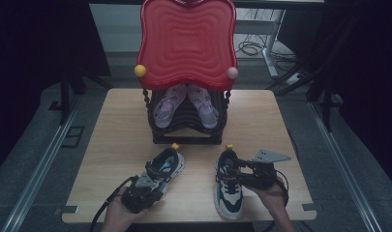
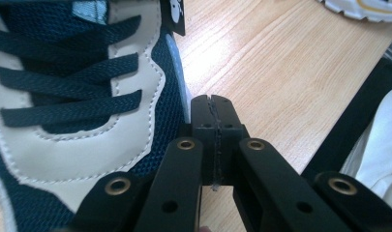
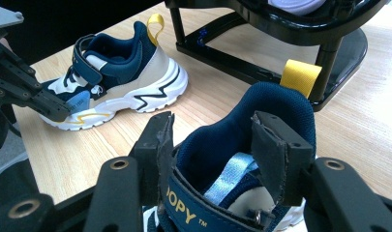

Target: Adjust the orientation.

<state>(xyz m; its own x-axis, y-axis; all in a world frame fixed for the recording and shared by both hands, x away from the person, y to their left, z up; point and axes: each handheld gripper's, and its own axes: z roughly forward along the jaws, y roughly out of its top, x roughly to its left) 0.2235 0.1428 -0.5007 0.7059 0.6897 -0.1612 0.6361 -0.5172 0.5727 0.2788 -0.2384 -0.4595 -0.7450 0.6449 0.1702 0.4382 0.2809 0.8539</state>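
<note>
Two navy, cream and white sneakers with yellow heel loops stand on the wooden table (image 1: 121, 125), toes toward me. On the left sneaker (image 1: 167, 164) (image 3: 121, 82) my left gripper (image 1: 151, 187) (image 2: 214, 104) comes in at the toe. Its jaws are pressed together with nothing between them, and the tips sit beside the shoe's blue mesh side (image 2: 172, 96). My right gripper (image 1: 238, 166) (image 3: 215, 133) straddles the ankle opening of the right sneaker (image 1: 228, 188) (image 3: 218, 150). One pad sits on each side of the padded collar, above the strap.
Behind the shoes stands a black shoe rack (image 1: 184, 137) (image 3: 261, 63) with a red tray-like top (image 1: 186, 38). Two purple sandals (image 1: 164, 106) lie on its shelf. Bare wood lies left and right of the rack. The table's front edge is close to my hands.
</note>
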